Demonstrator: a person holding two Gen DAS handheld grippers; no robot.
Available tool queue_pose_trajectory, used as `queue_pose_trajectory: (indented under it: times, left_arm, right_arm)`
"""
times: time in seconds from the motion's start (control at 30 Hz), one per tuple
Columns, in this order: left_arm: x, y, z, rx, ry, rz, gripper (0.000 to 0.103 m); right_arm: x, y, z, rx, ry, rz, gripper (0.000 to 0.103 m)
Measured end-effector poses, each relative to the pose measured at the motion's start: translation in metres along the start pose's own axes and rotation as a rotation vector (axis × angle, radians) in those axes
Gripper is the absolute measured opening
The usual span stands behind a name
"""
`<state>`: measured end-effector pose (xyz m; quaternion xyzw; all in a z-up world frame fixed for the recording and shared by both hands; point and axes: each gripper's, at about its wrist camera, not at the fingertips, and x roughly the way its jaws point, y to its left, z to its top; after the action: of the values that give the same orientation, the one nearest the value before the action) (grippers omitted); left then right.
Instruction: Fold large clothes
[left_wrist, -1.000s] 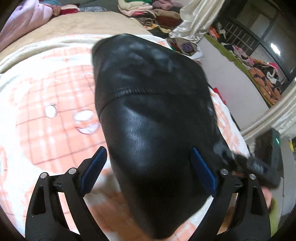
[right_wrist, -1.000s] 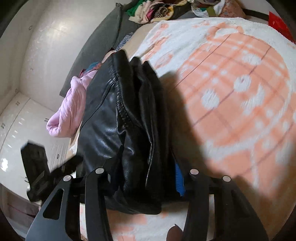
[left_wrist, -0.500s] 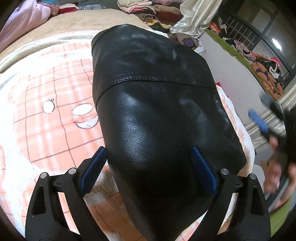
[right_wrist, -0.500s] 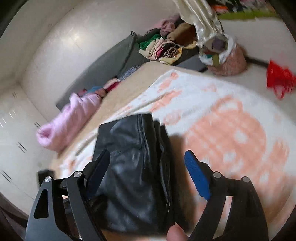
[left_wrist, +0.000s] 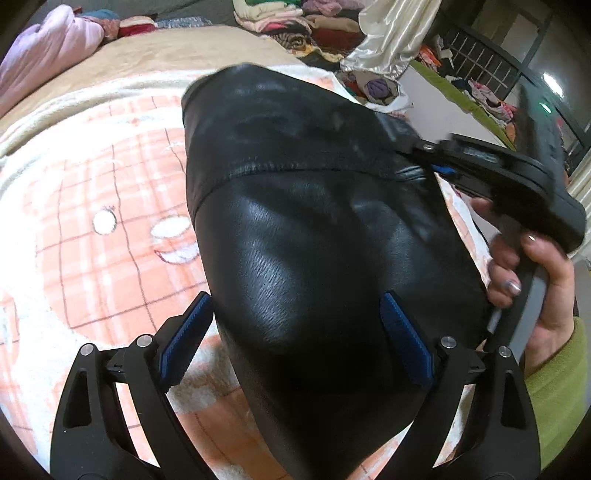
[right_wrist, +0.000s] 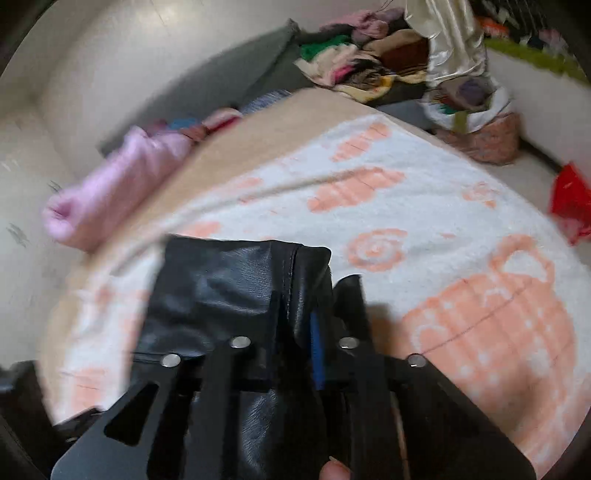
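A folded black leather jacket lies on a white and orange blanket. My left gripper stands open over the jacket's near end, the thick leather bulging between its blue pads. My right gripper, held by a hand in a green sleeve, reaches in from the right and pinches the jacket's far right edge. In the right wrist view, the right gripper is shut on a fold of the black leather jacket, with one blue pad showing against the leather.
A pink garment lies at the bed's far left edge on a beige cover. Piled clothes and a shiny cream curtain stand beyond the bed. A red bag lies on the floor at right.
The right gripper let go of the jacket, drew back open, then came in again and shut on the jacket's far right edge. The left gripper stayed put.
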<state>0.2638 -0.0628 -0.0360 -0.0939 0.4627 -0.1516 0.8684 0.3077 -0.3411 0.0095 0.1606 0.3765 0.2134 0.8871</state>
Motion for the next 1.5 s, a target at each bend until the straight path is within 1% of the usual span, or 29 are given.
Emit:
queue_pose_trajectory:
  times: [0.07,0.1,0.17,0.2,0.27,0.3,0.4,0.47,0.6,0.77,0.83,0.9,0.97,1.0,1.03,1.07,1.1,1.13,1.2,1.23,1.3,1.33,1.37,1.43,1.5]
  left_arm:
    - [-0.006,-0.008,0.004,0.017,-0.034,0.013,0.088]
    - [-0.006,-0.013,0.005,0.032,-0.042,0.019,0.092]
    - [0.001,-0.022,0.005,0.067,-0.037,0.045,0.092]
    - [0.005,-0.024,0.005,0.074,-0.029,0.055,0.092]
    - [0.012,-0.023,0.004,0.06,-0.017,0.047,0.092]
    - [0.014,-0.02,0.004,0.045,-0.014,0.035,0.093]
    - [0.013,-0.014,0.005,0.034,-0.018,0.036,0.095]
    - [0.013,-0.012,0.003,0.033,-0.02,0.039,0.095]
    - [0.014,-0.009,0.002,0.02,-0.021,0.033,0.095]
    - [0.016,-0.002,-0.003,0.002,-0.022,0.017,0.095]
    - [0.018,0.0,-0.005,-0.008,-0.015,0.0,0.095]
    - [0.02,0.0,-0.007,-0.01,-0.011,-0.008,0.095]
    - [0.02,0.0,-0.009,-0.013,-0.014,-0.011,0.095]
    - [0.019,0.0,-0.01,-0.015,-0.016,-0.01,0.095]
    - [0.017,0.0,-0.01,-0.016,-0.018,-0.01,0.095]
    - [0.016,-0.001,-0.011,-0.014,-0.019,-0.009,0.095]
    - [0.015,-0.001,-0.011,-0.011,-0.018,-0.006,0.095]
    - [0.013,-0.002,-0.012,-0.008,-0.019,-0.003,0.095]
    - [0.01,-0.004,-0.013,-0.004,-0.023,0.003,0.094]
    - [0.007,-0.004,-0.014,-0.001,-0.025,0.008,0.094]
    - [0.005,-0.005,-0.016,0.0,-0.028,0.013,0.094]
    - [0.003,-0.007,-0.016,0.001,-0.029,0.015,0.094]
    - [0.002,-0.007,-0.016,0.0,-0.03,0.016,0.094]
    - [-0.003,-0.007,-0.018,-0.004,-0.035,0.013,0.094]
    - [-0.006,-0.009,-0.017,-0.003,-0.036,0.014,0.094]
  right_arm:
    - [-0.016,-0.013,0.006,0.062,-0.035,0.106,0.013]
    - [-0.02,-0.022,0.007,0.088,-0.04,0.113,0.013]
    - [-0.014,-0.033,0.006,0.091,-0.012,0.079,0.013]
    - [-0.01,-0.039,0.004,0.102,0.005,0.083,0.013]
    - [0.0,-0.047,0.001,0.12,0.034,0.099,0.013]
    - [0.001,-0.049,0.0,0.132,0.039,0.112,0.013]
    - [0.009,-0.058,-0.005,0.211,0.052,0.187,0.013]
    - [0.014,-0.058,-0.006,0.22,0.057,0.198,0.013]
    - [0.012,-0.054,-0.011,0.229,0.045,0.218,0.013]
    - [0.014,-0.052,-0.016,0.236,0.044,0.225,0.013]
    - [0.017,-0.053,-0.016,0.22,0.056,0.169,0.013]
    - [0.02,-0.047,-0.017,0.158,0.075,0.069,0.015]
    - [0.018,-0.037,-0.018,0.097,0.074,-0.008,0.019]
    - [0.016,-0.032,-0.018,0.074,0.072,-0.044,0.029]
    - [0.013,-0.029,-0.019,0.061,0.067,-0.071,0.031]
    - [0.012,-0.028,-0.021,0.056,0.062,-0.078,0.032]
    - [0.009,-0.028,-0.022,0.058,0.053,-0.088,0.035]
    - [0.006,-0.029,-0.025,0.063,0.046,-0.097,0.041]
    - [-0.002,-0.029,-0.03,0.071,0.029,-0.113,0.047]
    - [-0.006,-0.029,-0.03,0.073,0.02,-0.12,0.052]
    - [-0.018,-0.028,-0.033,0.069,-0.005,-0.133,0.056]
    - [-0.024,-0.026,-0.035,0.061,-0.017,-0.147,0.061]
    - [-0.031,-0.024,-0.036,0.048,-0.033,-0.165,0.063]
    - [-0.042,-0.019,-0.041,0.022,-0.064,-0.174,0.071]
    - [-0.051,-0.014,-0.044,-0.002,-0.088,-0.19,0.075]
